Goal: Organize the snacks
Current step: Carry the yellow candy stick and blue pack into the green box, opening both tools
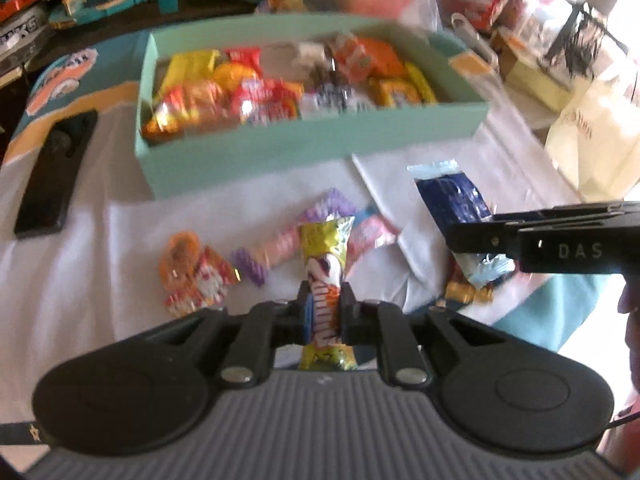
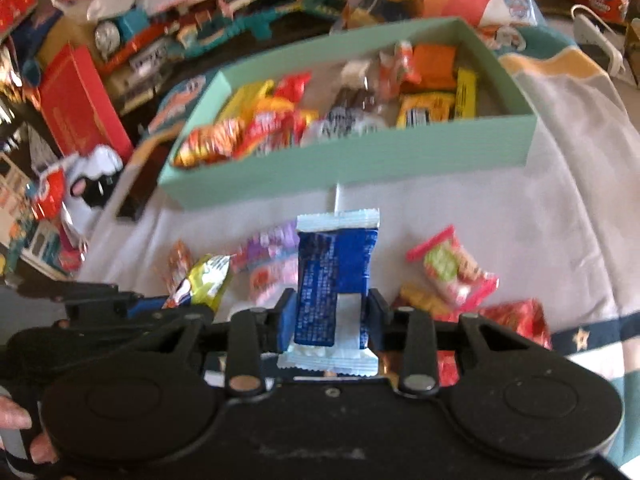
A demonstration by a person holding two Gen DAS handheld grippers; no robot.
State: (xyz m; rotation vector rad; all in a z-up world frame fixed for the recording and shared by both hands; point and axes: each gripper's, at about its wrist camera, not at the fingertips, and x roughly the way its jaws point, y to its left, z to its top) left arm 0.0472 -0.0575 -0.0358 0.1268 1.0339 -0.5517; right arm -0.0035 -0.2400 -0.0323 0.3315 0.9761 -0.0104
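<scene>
White cloth [image 1: 100, 248] spread across the table, loose sweets scattered on it. Beyond them, a mint-green box [image 1: 312, 136] with its front wall facing both cameras, packed with orange, red and yellow snack packets [image 1: 224, 92]. Left of the box in the left wrist view, a flat black case [image 1: 52, 176] lying on the cloth; far behind, a blurred jumble of toys and cartons. Left gripper [image 1: 325, 300] clenched on a yellow-and-orange wrapped snack [image 1: 326, 256], held above the cloth short of the box, pointing forward between the fingers. Right gripper [image 2: 331, 312] clenched on a blue packet with pale crimped ends [image 2: 336, 264], upright, likewise short of the box's front wall. Resting on the cloth below: a purple-and-pink packet [image 1: 276, 252], an orange sweet [image 1: 182, 256], and, seen from the right wrist, a red-edged packet [image 2: 452, 264] off to the right.
</scene>
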